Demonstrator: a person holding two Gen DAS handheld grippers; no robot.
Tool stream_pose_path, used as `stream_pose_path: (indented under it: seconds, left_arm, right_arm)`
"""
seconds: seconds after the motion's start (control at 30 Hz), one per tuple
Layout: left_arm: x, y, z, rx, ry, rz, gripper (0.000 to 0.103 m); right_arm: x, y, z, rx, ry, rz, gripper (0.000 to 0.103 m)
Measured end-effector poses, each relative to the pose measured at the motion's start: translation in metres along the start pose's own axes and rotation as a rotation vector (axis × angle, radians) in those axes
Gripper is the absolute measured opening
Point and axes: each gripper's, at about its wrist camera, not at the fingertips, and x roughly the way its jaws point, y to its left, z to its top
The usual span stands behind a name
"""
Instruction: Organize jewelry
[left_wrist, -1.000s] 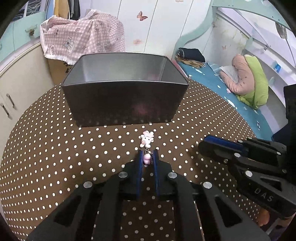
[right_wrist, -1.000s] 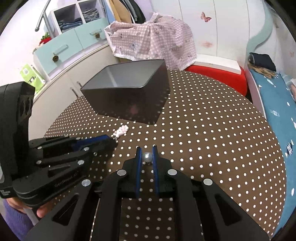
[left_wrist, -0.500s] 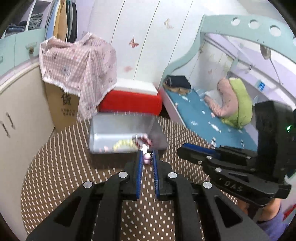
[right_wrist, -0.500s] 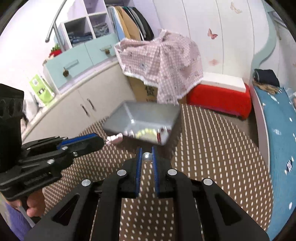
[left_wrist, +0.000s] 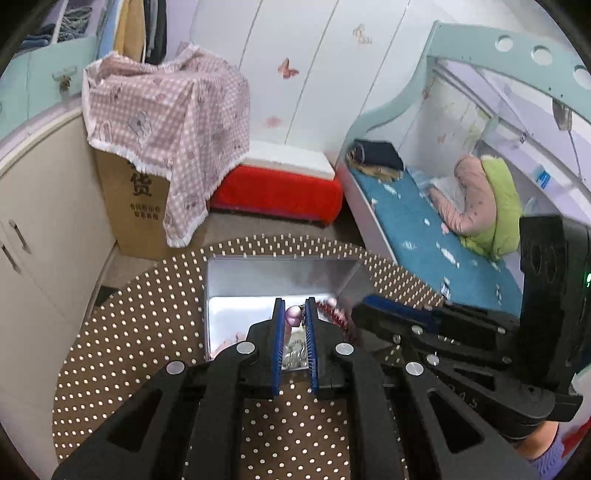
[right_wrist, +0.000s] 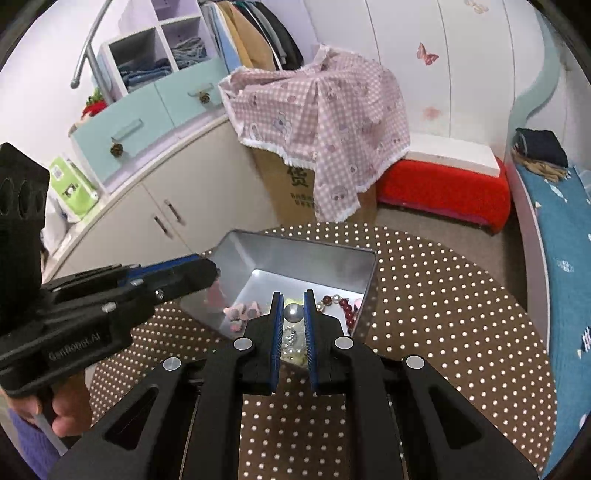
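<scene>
A grey metal box (left_wrist: 258, 275) (right_wrist: 295, 254) stands on the round brown dotted table (left_wrist: 140, 332) (right_wrist: 443, 314). Inside lie a red bead bracelet (right_wrist: 345, 310), pink pieces (right_wrist: 240, 312) and a sparkly item. My left gripper (left_wrist: 294, 314) is shut on a pink bead charm (left_wrist: 293, 315) and holds it above the box's open top. My right gripper (right_wrist: 293, 312) is shut on a silver bead (right_wrist: 293, 313), also above the box. Each gripper shows beside the other, the right one in the left wrist view (left_wrist: 376, 306) and the left one in the right wrist view (right_wrist: 199, 269).
Behind the table stand a cardboard box under a pink checked cloth (right_wrist: 321, 110), a red stool (right_wrist: 443, 188), cream cabinets (right_wrist: 166, 206) at left and a bed with a blue sheet (left_wrist: 424, 229) at right.
Both grippers rose from the tabletop with their pieces and moved forward over the box. Its inside now shows from above.
</scene>
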Motion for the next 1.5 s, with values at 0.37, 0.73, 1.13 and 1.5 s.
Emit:
stream_pose_path:
  seconds: [0.37, 0.73, 1.13, 1.5]
  left_arm:
    - [-0.003, 0.005, -0.004, -0.027, -0.015, 0.029, 0.037]
    - [-0.079, -0.018, -0.021, 0.008, -0.184, 0.181, 0.078]
    - [-0.184, -0.069, -0.065, 0.055, -0.372, 0.225, 0.092]
    - [-0.257, -0.102, -0.102, 0.110, -0.515, 0.251, 0.091]
  right_arm:
    - [-0.001, -0.009, -0.001, 0.063, -0.022, 0.005, 0.014]
    - [-0.093, 0.018, -0.016, 0.007, -0.198, -0.129, 0.058]
    - [-0.216, 0.096, -0.056, -0.135, -0.362, -0.227, 0.068]
    - [-0.296, 0.140, -0.099, -0.178, -0.476, -0.272, 0.072]
